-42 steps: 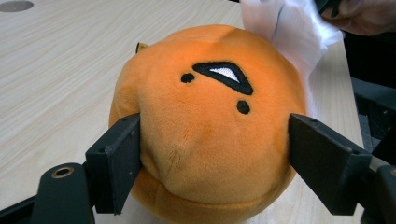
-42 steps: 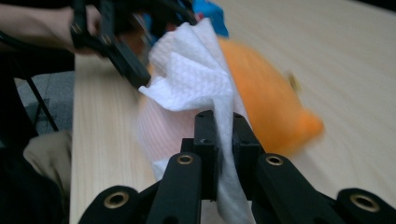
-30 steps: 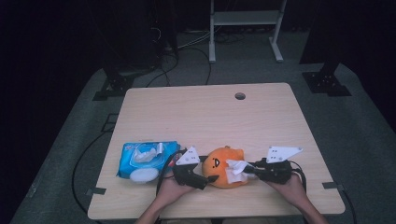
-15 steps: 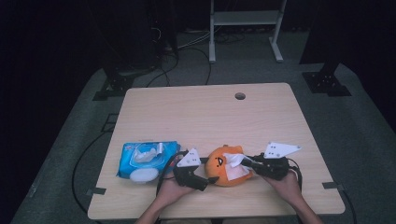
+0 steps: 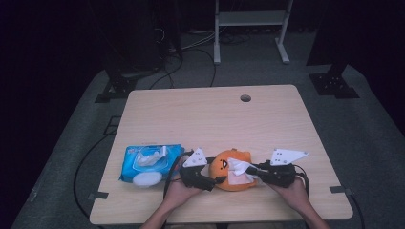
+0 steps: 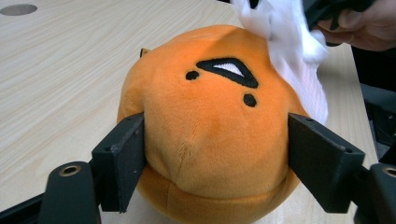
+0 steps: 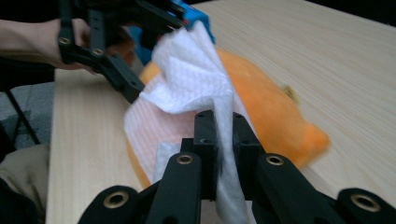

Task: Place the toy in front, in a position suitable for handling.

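At the left of the bench (image 5: 191, 114), a blue wipe pack (image 5: 148, 164) is seen lying flat with its lid flap open, untouched. Just beside it, the left gripper (image 5: 210, 180) is set wide around the orange plush toy (image 6: 210, 135), its fingers (image 6: 123, 161) pressed into both flanks so that the toy is pinned near the front edge. Little has been altered since a second ago: the toy has been kept in place, while the white wipe (image 7: 187, 98) has been shifted slightly across its top, so wiping is judged to be under way. The toy is round and soft, with a black embroidered face. At the right, the right gripper (image 7: 219, 135) is clamped nearly shut on the wipe.
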Tool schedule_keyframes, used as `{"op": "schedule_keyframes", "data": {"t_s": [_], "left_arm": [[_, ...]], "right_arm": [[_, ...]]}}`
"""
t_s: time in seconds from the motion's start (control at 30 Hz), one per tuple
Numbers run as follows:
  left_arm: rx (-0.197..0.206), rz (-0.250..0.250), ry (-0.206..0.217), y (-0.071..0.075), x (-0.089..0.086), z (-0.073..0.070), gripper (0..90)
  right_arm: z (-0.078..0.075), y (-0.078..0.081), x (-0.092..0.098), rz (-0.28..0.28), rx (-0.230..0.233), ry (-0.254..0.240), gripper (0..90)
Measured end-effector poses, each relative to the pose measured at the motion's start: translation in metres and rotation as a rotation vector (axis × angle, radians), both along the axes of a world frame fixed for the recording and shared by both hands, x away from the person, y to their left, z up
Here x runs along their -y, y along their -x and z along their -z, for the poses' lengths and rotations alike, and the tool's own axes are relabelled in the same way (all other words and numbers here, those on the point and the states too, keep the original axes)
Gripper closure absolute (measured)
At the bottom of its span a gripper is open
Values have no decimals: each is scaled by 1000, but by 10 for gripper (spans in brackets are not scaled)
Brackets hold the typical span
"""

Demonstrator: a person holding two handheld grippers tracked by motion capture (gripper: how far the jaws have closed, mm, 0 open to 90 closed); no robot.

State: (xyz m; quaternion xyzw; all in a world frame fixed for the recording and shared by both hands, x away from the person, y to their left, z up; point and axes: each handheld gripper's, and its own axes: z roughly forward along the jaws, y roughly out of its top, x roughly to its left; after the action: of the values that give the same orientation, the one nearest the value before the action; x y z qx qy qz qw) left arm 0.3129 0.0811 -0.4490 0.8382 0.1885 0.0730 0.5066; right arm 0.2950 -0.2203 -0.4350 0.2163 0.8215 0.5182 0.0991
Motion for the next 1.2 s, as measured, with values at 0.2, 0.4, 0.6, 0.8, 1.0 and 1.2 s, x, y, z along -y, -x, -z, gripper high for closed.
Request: {"op": "schedule_keyframes", "data": {"t_s": [0.2, 0.4, 0.6, 0.8, 1.0, 1.2], "left_arm": [[-27, -5, 13, -3, -4, 2, 233], [-25, -7, 9, -4, -4, 3, 233], [-47, -8, 23, -7, -6, 3, 233], [-2, 47, -1, -1, 1, 4, 234], [5, 77, -4, 2, -1, 3, 259], [8, 47, 21, 2, 0, -1, 194]], "right_arm": [[2, -1, 19, 32, -47, -23, 831], [3, 9, 0, -78, 12, 20, 818], [7, -1, 24, 42, -52, 33, 824], [-6, -2, 3, -33, 4, -54, 803], [-3, -8, 1, 13, -20, -19, 828], [0, -12, 7, 46, -59, -34, 838]]}}
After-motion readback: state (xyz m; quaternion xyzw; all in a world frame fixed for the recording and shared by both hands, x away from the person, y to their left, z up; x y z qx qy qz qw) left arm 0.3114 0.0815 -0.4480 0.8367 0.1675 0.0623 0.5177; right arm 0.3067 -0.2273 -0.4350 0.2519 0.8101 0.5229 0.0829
